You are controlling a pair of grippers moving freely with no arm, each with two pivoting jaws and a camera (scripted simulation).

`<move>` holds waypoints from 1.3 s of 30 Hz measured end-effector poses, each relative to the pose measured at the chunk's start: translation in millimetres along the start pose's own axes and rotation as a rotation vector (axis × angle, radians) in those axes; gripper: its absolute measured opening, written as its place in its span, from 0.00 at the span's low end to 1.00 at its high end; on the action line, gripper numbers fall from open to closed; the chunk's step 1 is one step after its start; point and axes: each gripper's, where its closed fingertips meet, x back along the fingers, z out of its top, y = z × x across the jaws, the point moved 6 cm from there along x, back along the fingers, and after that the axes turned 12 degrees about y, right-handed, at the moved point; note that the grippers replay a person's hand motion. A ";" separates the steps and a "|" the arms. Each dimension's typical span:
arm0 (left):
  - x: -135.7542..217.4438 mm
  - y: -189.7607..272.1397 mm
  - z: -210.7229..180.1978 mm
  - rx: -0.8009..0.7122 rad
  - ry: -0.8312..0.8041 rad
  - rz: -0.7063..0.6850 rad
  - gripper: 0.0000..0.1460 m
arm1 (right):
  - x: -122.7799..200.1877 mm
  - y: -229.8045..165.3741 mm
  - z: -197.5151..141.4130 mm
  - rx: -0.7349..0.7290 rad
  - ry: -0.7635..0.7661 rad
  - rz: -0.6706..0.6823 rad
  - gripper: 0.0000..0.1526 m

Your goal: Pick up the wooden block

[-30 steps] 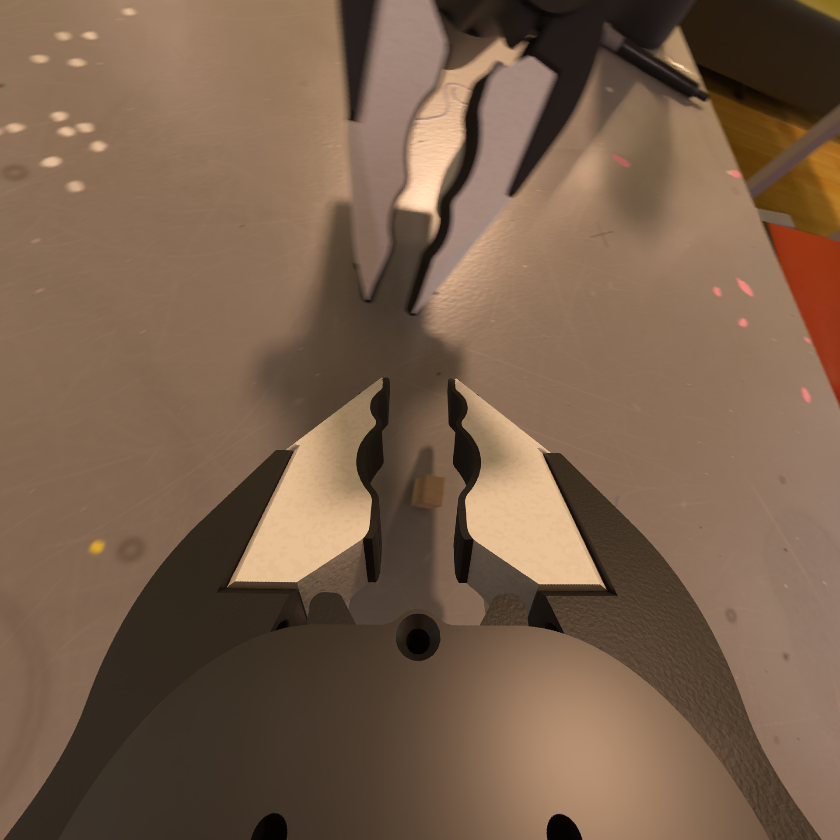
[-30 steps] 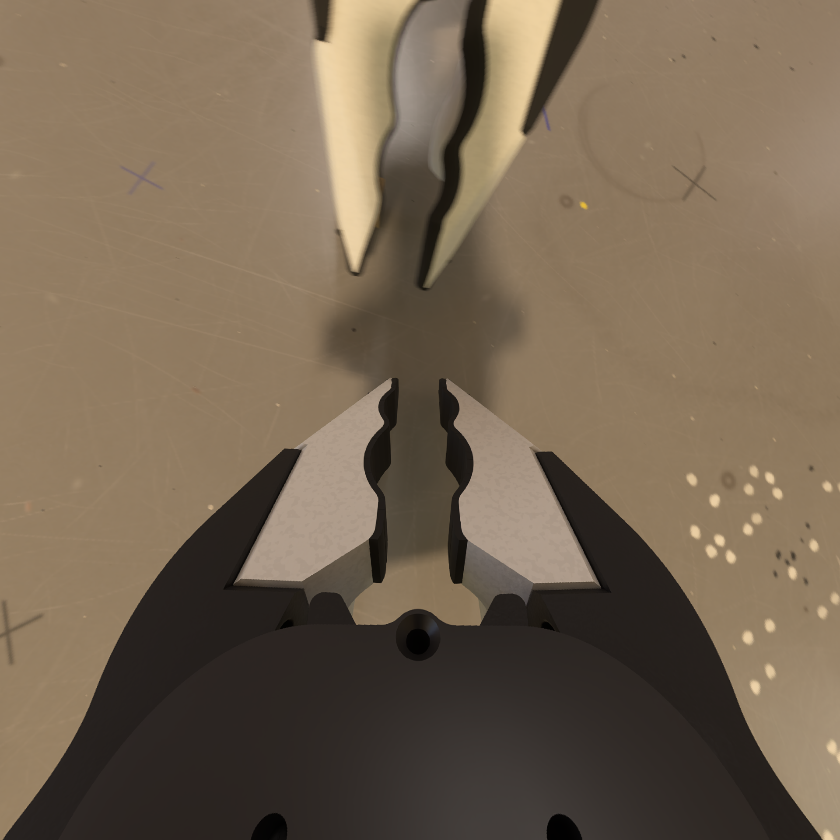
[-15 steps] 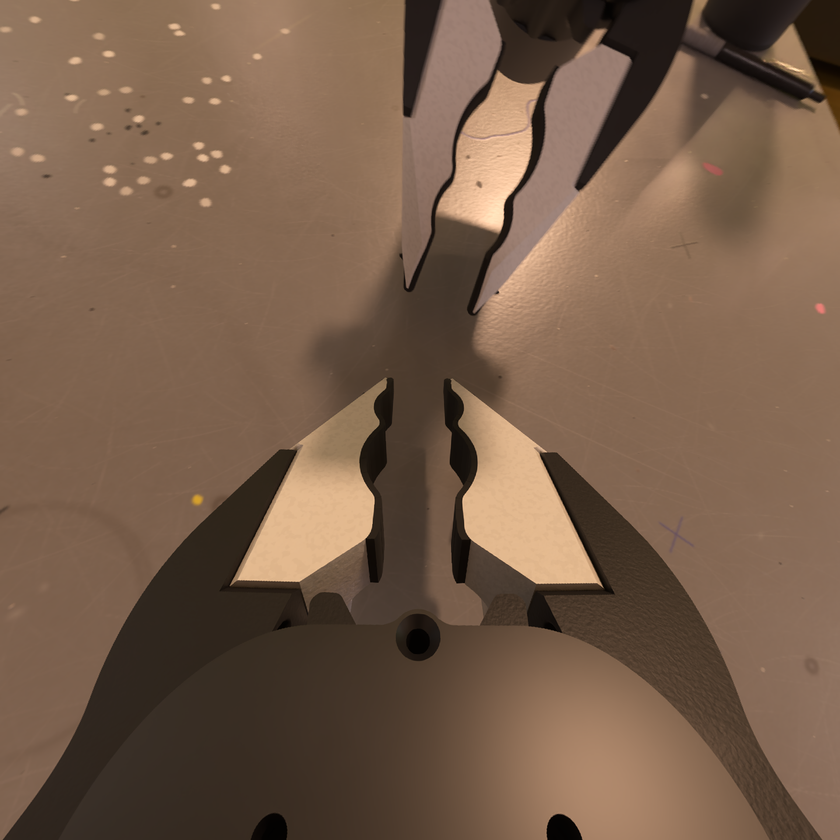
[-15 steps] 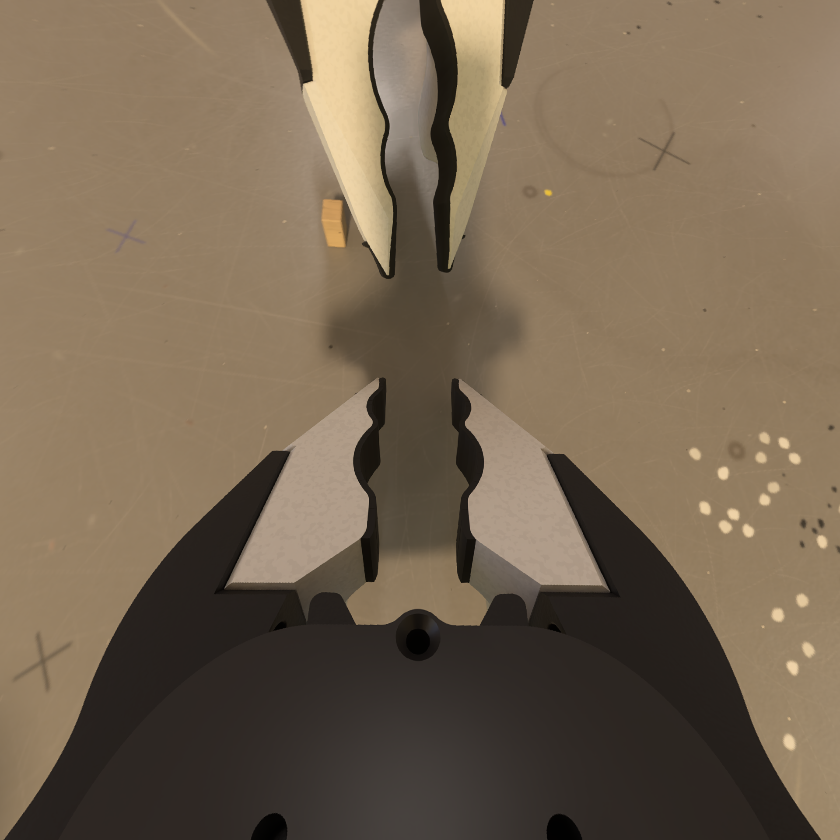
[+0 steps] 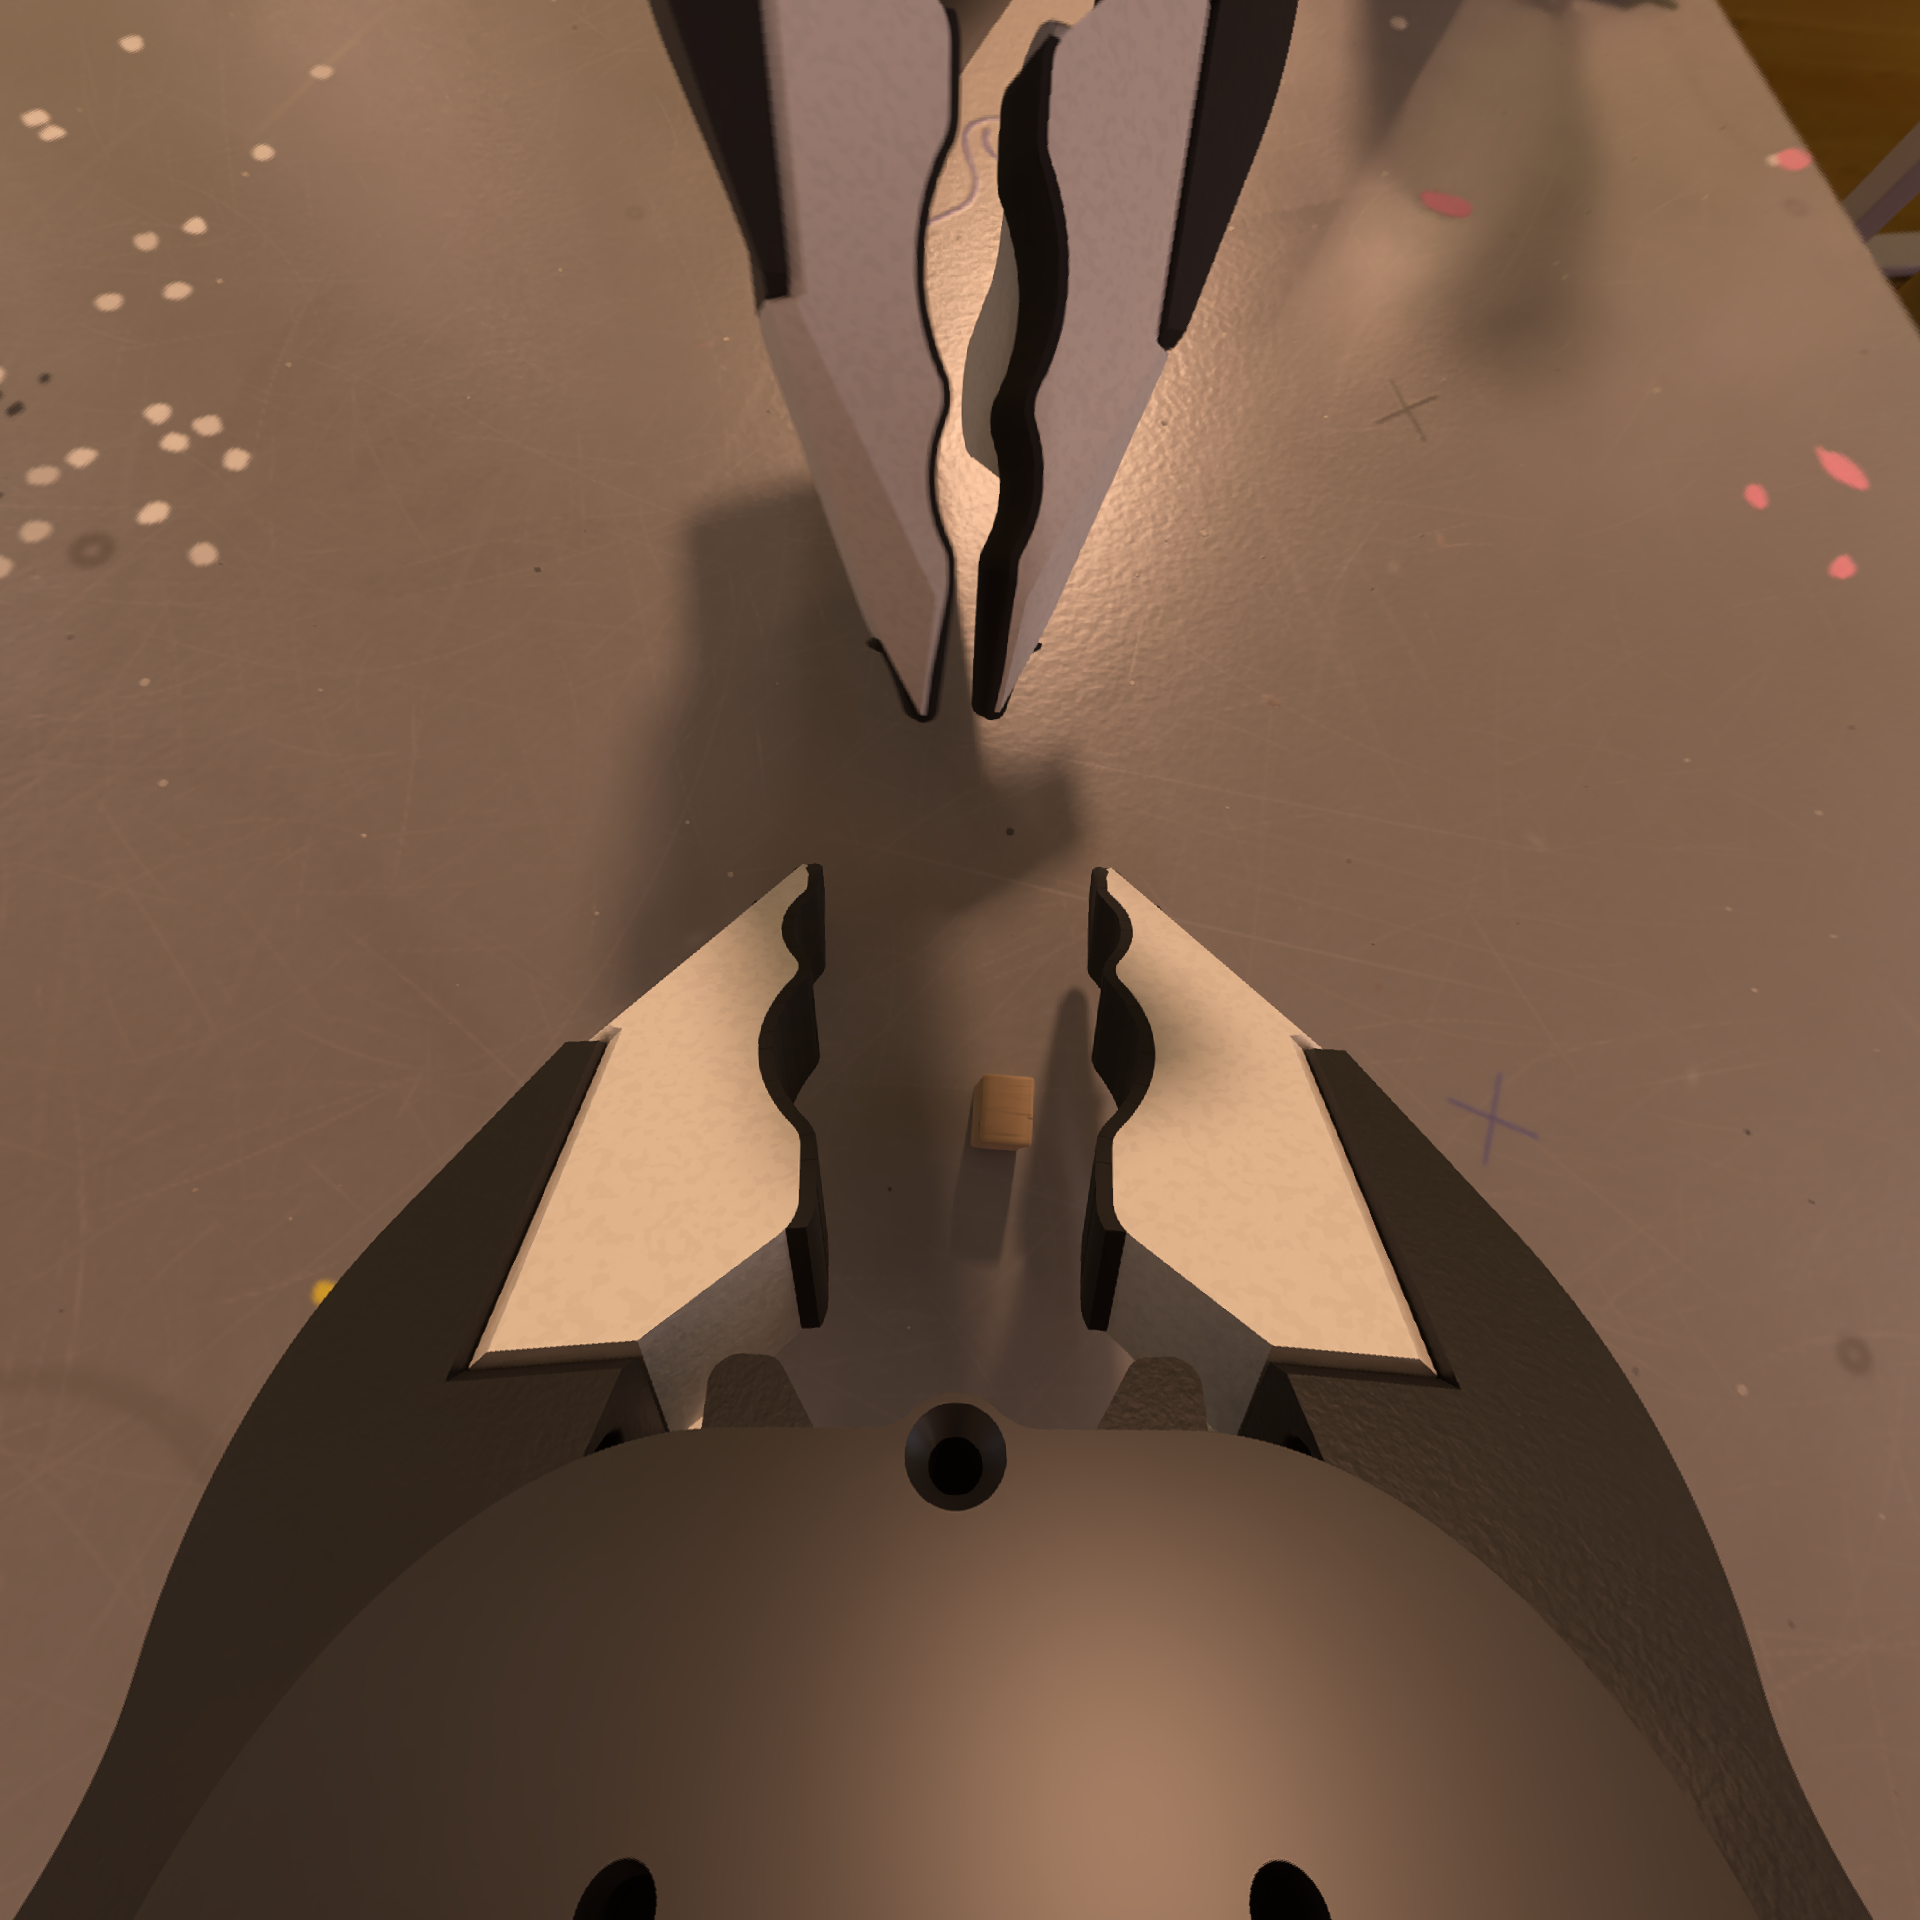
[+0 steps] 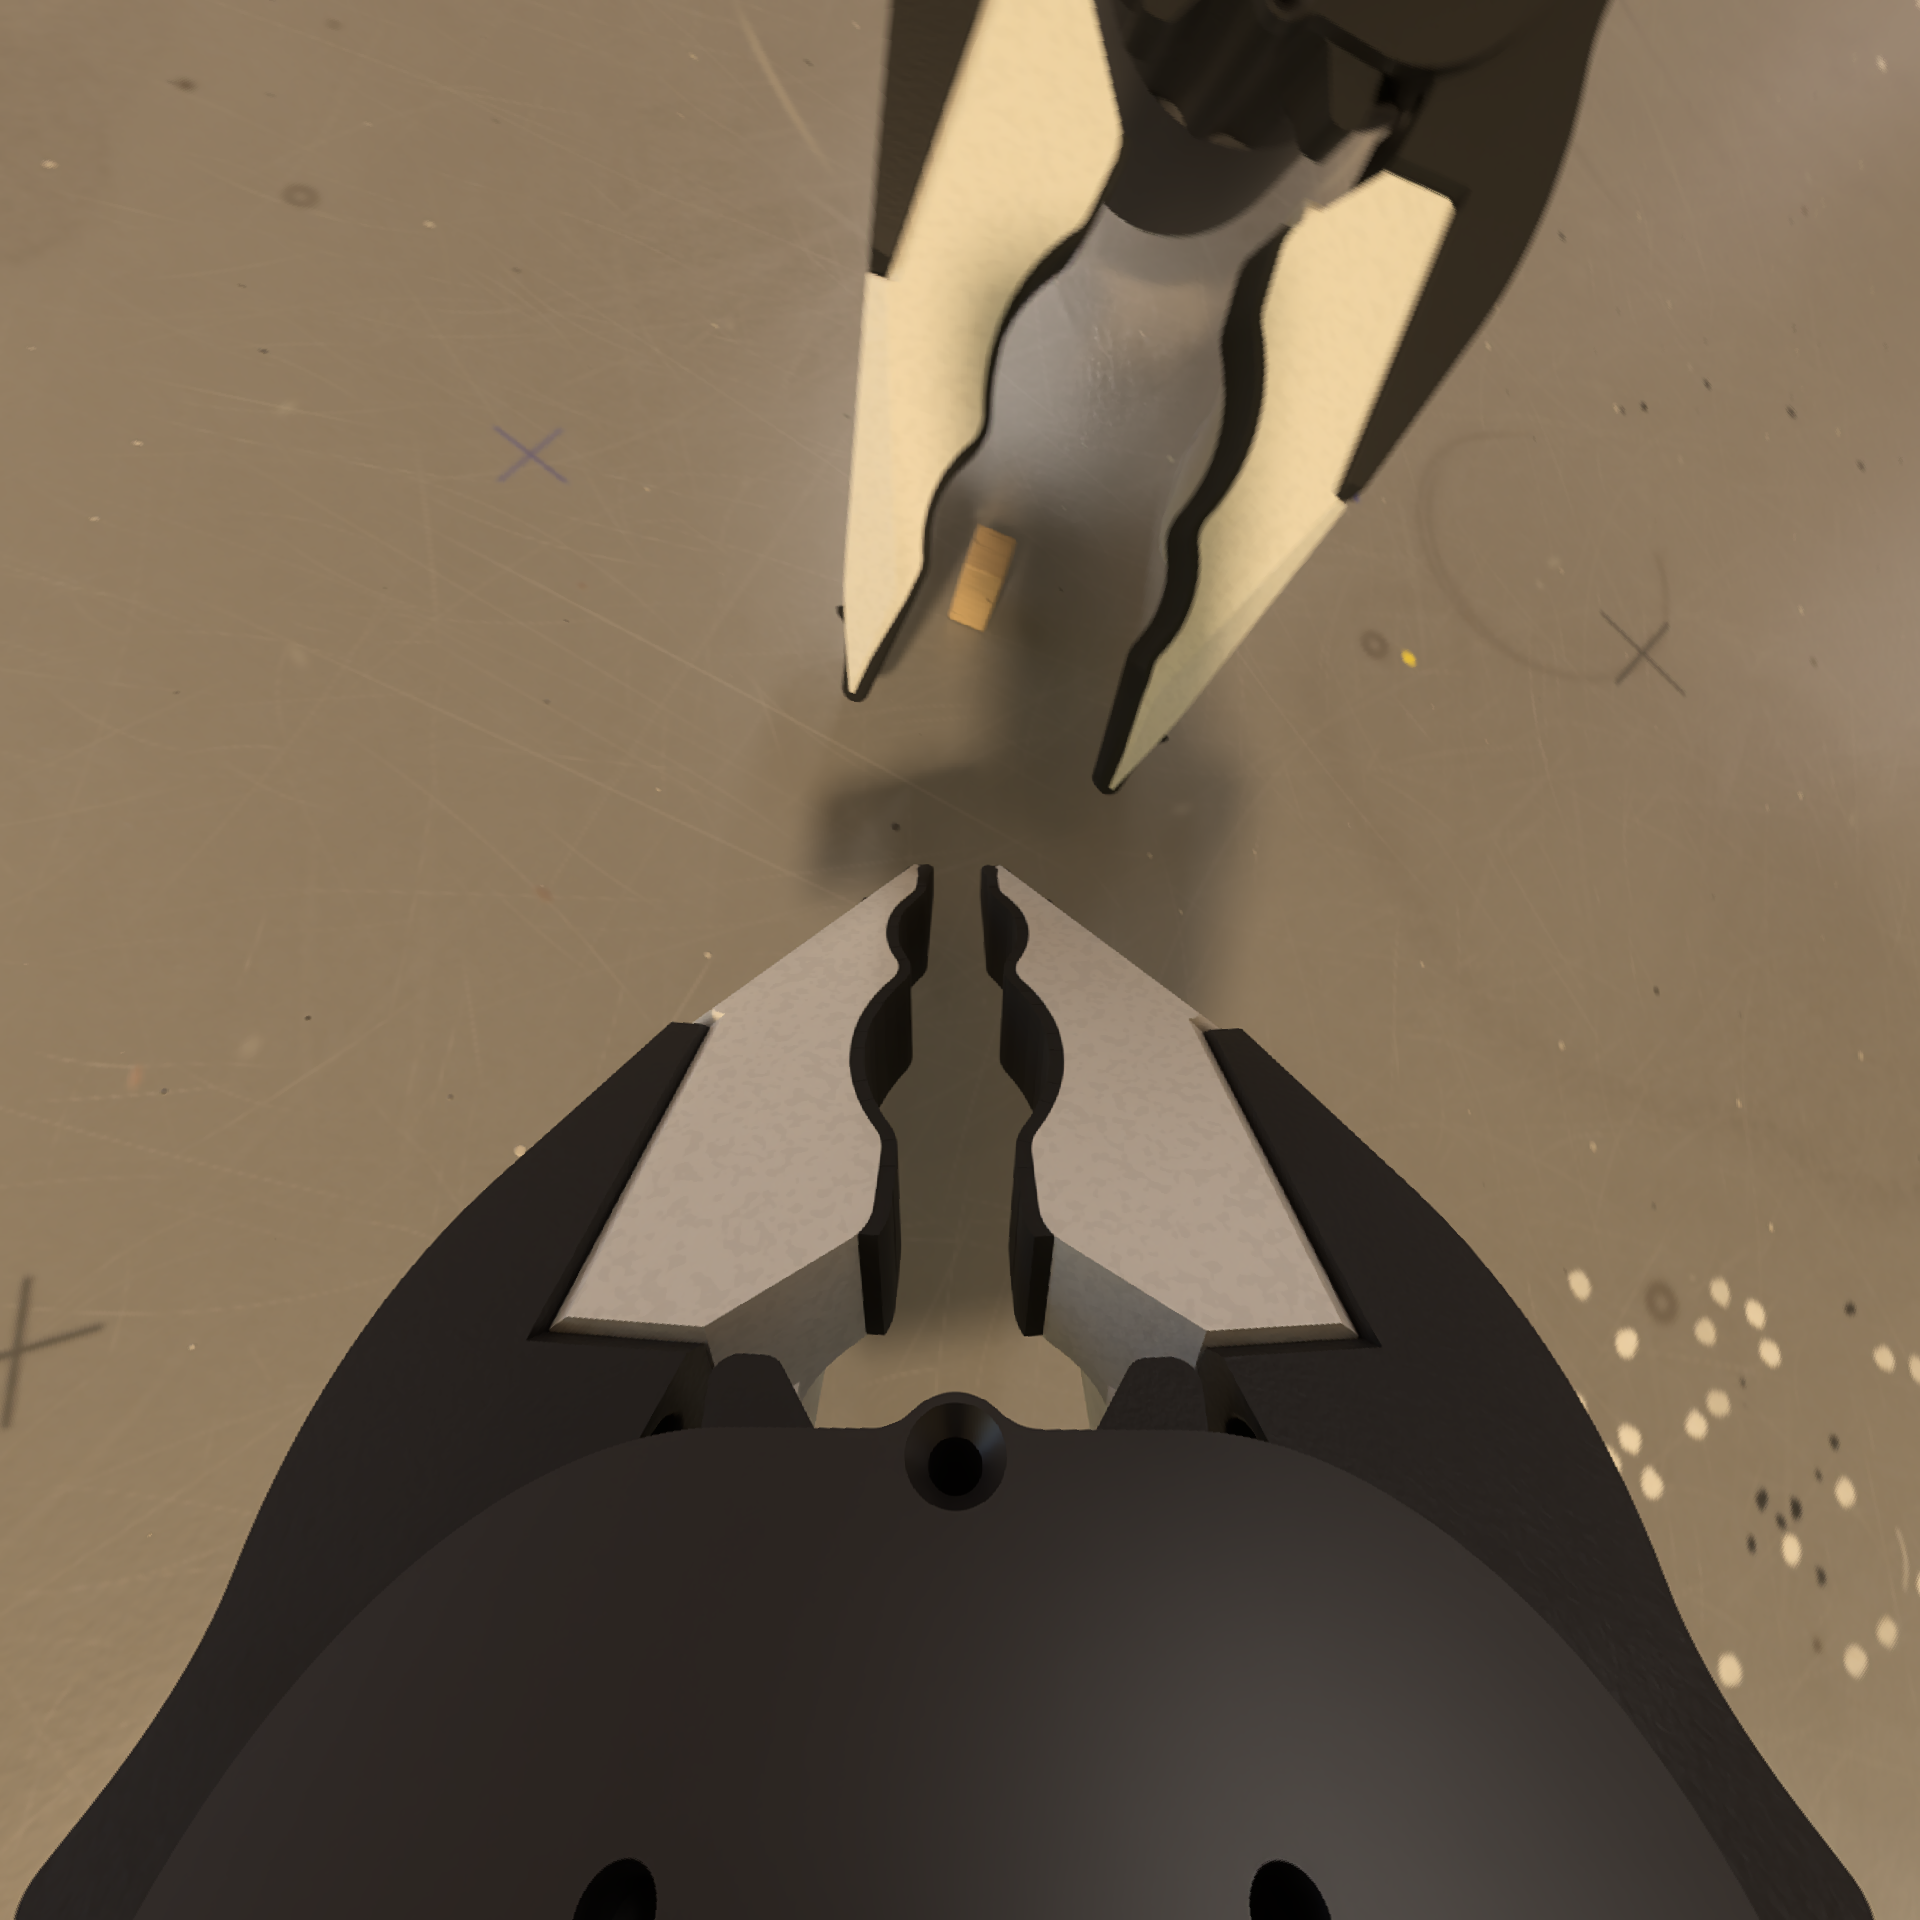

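The wooden block (image 5: 1003,1112) is a small tan cube lying on the brown table (image 5: 416,831). My left gripper (image 5: 956,873) is open wide and low over the table. The block sits between its fingers, nearer the right one, and touches neither. The right wrist view also shows the block (image 6: 982,590) between the left gripper's (image 6: 984,738) spread fingers. My right gripper (image 6: 956,873) faces the left one tip to tip, a short way off. Its jaws are almost together with nothing in them. It also shows in the left wrist view (image 5: 956,712).
The table's far right edge (image 5: 1808,94) drops to a wooden floor. Pale paint specks (image 5: 156,468), pink specks (image 5: 1839,468) and pen crosses (image 5: 1493,1117) mark the tabletop. The right wrist view shows more specks (image 6: 1714,1382).
My left gripper has opened wider and now straddles the block, which was out beside its finger half a second ago. My right gripper's jaws have closed to a narrow slit.
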 end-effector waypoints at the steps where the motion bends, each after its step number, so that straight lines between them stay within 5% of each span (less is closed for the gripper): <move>1: -0.8 -0.2 0.3 -0.009 -0.006 0.012 0.35 | 1.3 2.1 -1.2 -0.015 -0.009 -0.010 0.08; 11: 21.9 -11.3 -0.7 0.017 -0.028 0.097 0.25 | 19.3 17.5 -4.6 -0.040 -0.047 -0.167 0.11; 18: 33.9 8.0 -7.9 -0.030 -0.174 -0.030 0.13 | 21.3 16.4 -1.5 -0.054 -0.035 -0.155 0.10; 27: 27.7 8.7 -15.1 -0.064 -0.243 -0.021 0.07 | 18.0 8.9 5.4 -0.078 0.017 -0.096 0.07; 39: 23.4 5.9 22.1 -0.166 -0.021 0.133 0.06 | 4.5 6.0 26.2 -0.051 0.121 -0.201 0.08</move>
